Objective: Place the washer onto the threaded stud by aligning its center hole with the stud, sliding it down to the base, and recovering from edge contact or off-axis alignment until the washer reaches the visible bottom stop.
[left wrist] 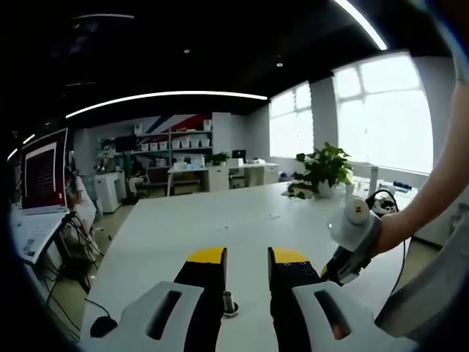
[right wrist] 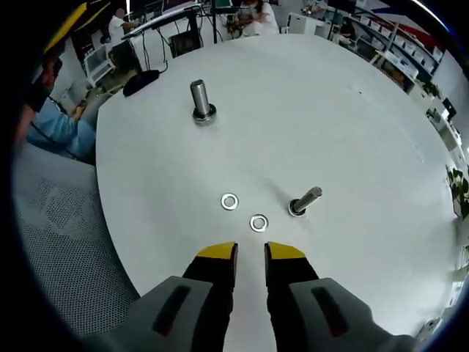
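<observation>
The right gripper (right wrist: 250, 253) hangs over the table (right wrist: 352, 132), its fingers a little apart and holding nothing. Two washers lie flat just past the fingertips: one washer (right wrist: 259, 223) close, the other washer (right wrist: 230, 201) beside it. I think it hangs there to pick one up. A stud (right wrist: 305, 200) leans nearby; a taller stud (right wrist: 201, 99) stands farther off. The left gripper (left wrist: 247, 257) waits empty with a narrow gap, a small stud (left wrist: 228, 301) half hidden between its fingers.

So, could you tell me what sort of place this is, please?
Probably an open-plan office or lab: a large white table, shelves of white boxes along the back wall, desks, a laptop and big windows.
</observation>
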`<act>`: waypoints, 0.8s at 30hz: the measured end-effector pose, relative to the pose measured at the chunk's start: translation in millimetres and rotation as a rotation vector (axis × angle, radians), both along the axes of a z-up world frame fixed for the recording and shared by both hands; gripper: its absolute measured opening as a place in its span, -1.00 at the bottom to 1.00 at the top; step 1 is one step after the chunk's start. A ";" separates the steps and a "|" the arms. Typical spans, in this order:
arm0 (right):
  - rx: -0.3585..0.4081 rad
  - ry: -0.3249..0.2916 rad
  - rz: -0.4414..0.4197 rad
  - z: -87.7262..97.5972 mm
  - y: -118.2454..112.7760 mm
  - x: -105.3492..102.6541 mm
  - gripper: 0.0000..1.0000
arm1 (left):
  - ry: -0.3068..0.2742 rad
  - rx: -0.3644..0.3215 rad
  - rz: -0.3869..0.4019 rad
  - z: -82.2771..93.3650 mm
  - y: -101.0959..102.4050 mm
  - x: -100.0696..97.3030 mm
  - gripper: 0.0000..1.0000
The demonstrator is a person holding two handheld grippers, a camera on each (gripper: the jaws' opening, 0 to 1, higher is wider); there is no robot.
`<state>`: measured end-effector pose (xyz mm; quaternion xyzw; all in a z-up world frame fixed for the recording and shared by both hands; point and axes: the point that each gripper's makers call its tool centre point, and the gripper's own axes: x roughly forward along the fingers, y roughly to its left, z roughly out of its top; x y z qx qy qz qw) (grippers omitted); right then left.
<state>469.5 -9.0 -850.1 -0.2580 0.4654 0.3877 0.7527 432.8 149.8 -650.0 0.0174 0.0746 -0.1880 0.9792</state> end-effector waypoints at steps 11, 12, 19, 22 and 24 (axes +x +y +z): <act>0.008 0.008 -0.006 -3.9 2.5 1.2 -0.64 | 0.002 0.009 -0.001 -1.3 -1.1 -0.2 -0.60; 0.005 0.009 -0.005 -4.9 2.2 1.2 -0.64 | 0.004 0.009 -0.003 -1.5 -1.5 -0.1 -0.60; 0.013 0.011 -0.027 -9.9 0.9 6.2 -0.64 | 0.007 0.014 0.006 -2.6 1.0 0.0 -0.60; 0.024 0.014 -0.044 -12.8 1.7 9.9 -0.64 | 0.005 0.015 0.010 -2.0 1.7 0.3 -0.60; 0.025 0.018 -0.048 -14.9 2.5 10.6 -0.64 | 0.007 0.015 0.012 -2.7 2.3 0.3 -0.60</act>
